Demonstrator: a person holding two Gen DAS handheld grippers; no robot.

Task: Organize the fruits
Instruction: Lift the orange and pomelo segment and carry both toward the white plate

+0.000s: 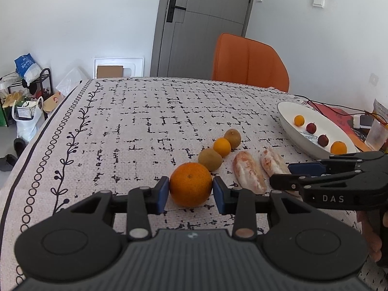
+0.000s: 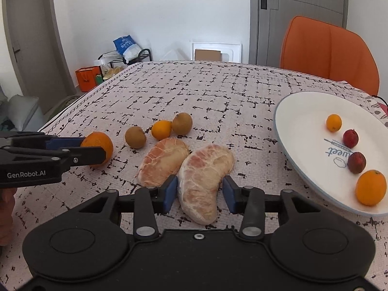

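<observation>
A large orange [image 1: 190, 184] rests on the tablecloth between the pads of my left gripper [image 1: 191, 195], which is open around it, small gaps on both sides. My right gripper [image 2: 200, 194] is open around the near pomelo segment [image 2: 205, 181], which lies on the cloth; a second segment [image 2: 163, 161] lies to its left. Two brown fruits [image 1: 210, 159] [image 1: 232, 138] and a small orange [image 1: 222, 147] lie in a row behind. The white plate [image 2: 298, 121] at right holds two oranges [image 2: 371, 187] [image 2: 334, 122] and two red fruits [image 2: 350, 138] [image 2: 357, 162].
An orange chair [image 1: 249, 60] stands at the table's far edge. Cables, a red packet [image 1: 339, 118] and small items lie beyond the plate at the right. The table's left edge [image 1: 48, 121] drops to a floor with bags and a shoe rack.
</observation>
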